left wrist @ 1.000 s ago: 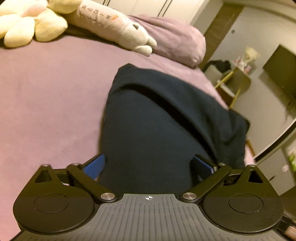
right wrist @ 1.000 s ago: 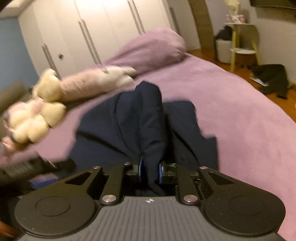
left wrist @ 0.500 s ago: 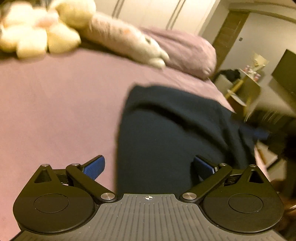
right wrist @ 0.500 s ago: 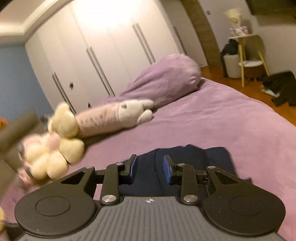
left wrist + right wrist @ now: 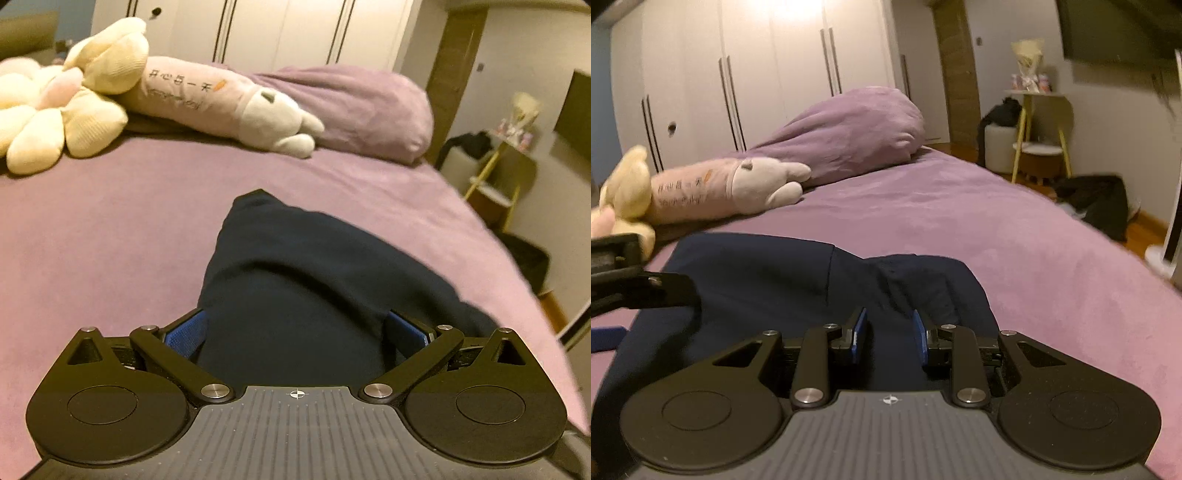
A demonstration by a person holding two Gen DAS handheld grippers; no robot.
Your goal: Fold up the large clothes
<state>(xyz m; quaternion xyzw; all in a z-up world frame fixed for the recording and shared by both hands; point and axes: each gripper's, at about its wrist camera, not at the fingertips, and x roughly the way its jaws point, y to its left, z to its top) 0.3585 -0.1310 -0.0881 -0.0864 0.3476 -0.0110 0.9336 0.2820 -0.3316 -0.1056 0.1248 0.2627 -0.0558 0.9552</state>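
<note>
A dark navy garment [image 5: 295,288] lies folded on the purple bed [image 5: 110,240]. My left gripper [image 5: 295,332] stands wide open, low over the garment's near end, with the bulk of the cloth between its blue pads [image 5: 184,334]. In the right wrist view the same garment [image 5: 757,280] lies flat, with a crease running down its middle. My right gripper [image 5: 889,334] hangs just above its near edge. Its jaws are closing with a narrow gap, and no fold is pinched between them. A finger of the left gripper [image 5: 668,291] reaches over the cloth from the left edge.
Plush toys [image 5: 74,107] and a long pink plush [image 5: 229,103] lie at the head of the bed beside a purple pillow [image 5: 362,110]. White wardrobes stand behind. To the right, past the bed's edge, are a yellow-legged side table [image 5: 1041,125] and dark clothes on the floor [image 5: 1097,203].
My right gripper has let go of the raised fold it pinched, and the cloth now lies flat. The left gripper slid sideways off the garment, then back over it, staying open.
</note>
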